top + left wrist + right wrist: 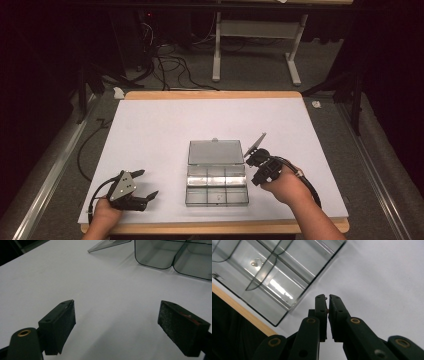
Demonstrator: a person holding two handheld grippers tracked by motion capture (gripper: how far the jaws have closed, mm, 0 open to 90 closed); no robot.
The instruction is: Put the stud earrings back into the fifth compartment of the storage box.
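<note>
High view first: nearest the person's edge of the white table top [165,125], the left gripper [145,186] lies low on the surface, well to the left of the clear compartment box [217,186], held by the left hand [106,212]. Its jaws stand spread wide with nothing between them, and the left gripper view confirms this: two black pads [65,322] far apart over bare white surface, with the box's rounded corner [160,255] ahead and to the right.

On the other side of the box, just beside its right edge, the right hand [283,186] carries the right gripper [250,161], which points toward the box's upper right corner. In the right gripper view its jaws are pressed together, their tips [327,298] almost meeting; something tiny shows at the very tip, too small to identify. That view also shows the box's divided compartments [274,272], with a small metallic item [255,263] lying in one of them.

The box itself sits in the near middle of the table, open, its lid [216,151] laid back flat behind the tray. Beyond the box the table top runs bare to its wooden far edge [212,94].
</note>
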